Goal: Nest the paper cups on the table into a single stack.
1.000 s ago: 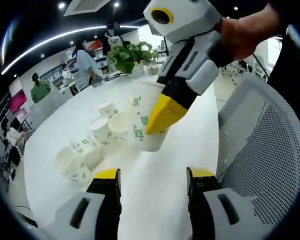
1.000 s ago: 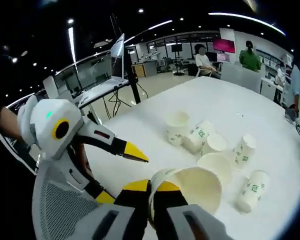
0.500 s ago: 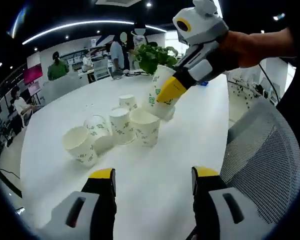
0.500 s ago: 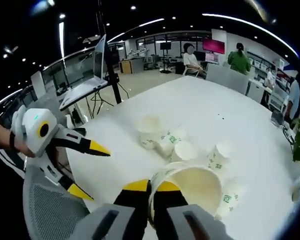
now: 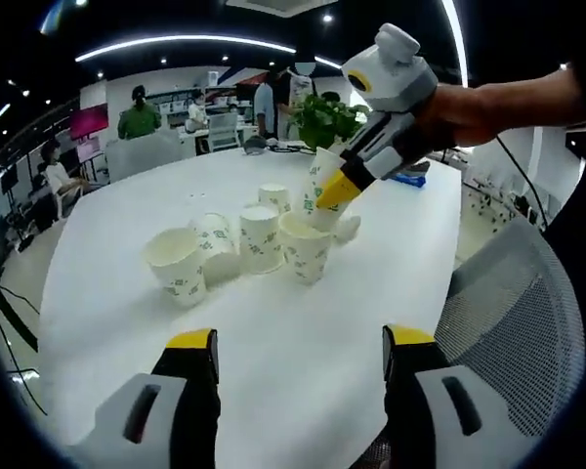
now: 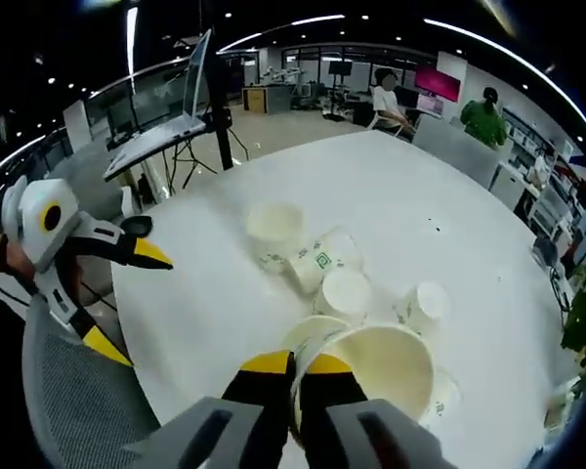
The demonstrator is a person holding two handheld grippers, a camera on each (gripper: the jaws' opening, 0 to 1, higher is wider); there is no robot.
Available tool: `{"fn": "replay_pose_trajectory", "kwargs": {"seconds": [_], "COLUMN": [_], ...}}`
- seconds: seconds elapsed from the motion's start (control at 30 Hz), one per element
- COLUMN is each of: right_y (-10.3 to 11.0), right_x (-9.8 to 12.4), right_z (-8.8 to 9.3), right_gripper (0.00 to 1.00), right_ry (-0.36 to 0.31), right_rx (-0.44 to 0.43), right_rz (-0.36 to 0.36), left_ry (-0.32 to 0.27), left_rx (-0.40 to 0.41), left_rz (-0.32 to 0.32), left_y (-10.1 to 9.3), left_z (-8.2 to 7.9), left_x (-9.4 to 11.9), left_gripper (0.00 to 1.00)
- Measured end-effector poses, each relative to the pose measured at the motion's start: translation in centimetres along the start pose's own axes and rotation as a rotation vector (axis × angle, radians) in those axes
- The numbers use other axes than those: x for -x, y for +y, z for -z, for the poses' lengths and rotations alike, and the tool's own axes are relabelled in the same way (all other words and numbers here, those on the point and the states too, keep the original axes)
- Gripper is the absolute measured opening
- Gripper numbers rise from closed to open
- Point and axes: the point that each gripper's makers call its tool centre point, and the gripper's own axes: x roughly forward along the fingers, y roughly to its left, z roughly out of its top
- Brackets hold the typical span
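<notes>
Carried closer, the right gripper (image 6: 293,376), clamping a cup (image 6: 376,376) by its rim, is hovering above the upright cup (image 5: 308,246) for nesting; the left gripper (image 5: 298,357) is waiting with jaws apart.

left view: table edge, low | right view: above cups (image 6: 342,293) | shared: cups

Open office, a big white desk (image 5: 107,293) under a dark ceiling.

Curved light strips (image 5: 186,44) run overhead; a grey mesh chair (image 5: 513,313) stands right of the left gripper (image 5: 298,352), a green plant (image 5: 327,117) far ahead. A laptop on a stand (image 6: 171,122) rises beyond the desk, seated people behind.
</notes>
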Motion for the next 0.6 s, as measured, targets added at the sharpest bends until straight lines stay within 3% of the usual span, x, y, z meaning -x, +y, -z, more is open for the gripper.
{"fn": "replay_pose_trajectory", "kwargs": {"seconds": [0.3, 0.6], "right_y": [0.1, 0.4], "right_x": [-1.6, -2.0], "right_z": [0.8, 1.1], "right_gripper": [0.0, 0.0], "right_ry": [0.097, 0.147], "right_rx": [0.109, 0.121], "right_rz": [-0.013, -0.032], "left_ry": [0.008, 0.015], "left_rx": [-0.004, -0.02], "left_rz": [-0.016, -0.014], "left_y": [0.5, 0.3], "left_z": [0.5, 0.5], "left_x": [0.4, 0.6], "left_gripper": [0.67, 0.66]}}
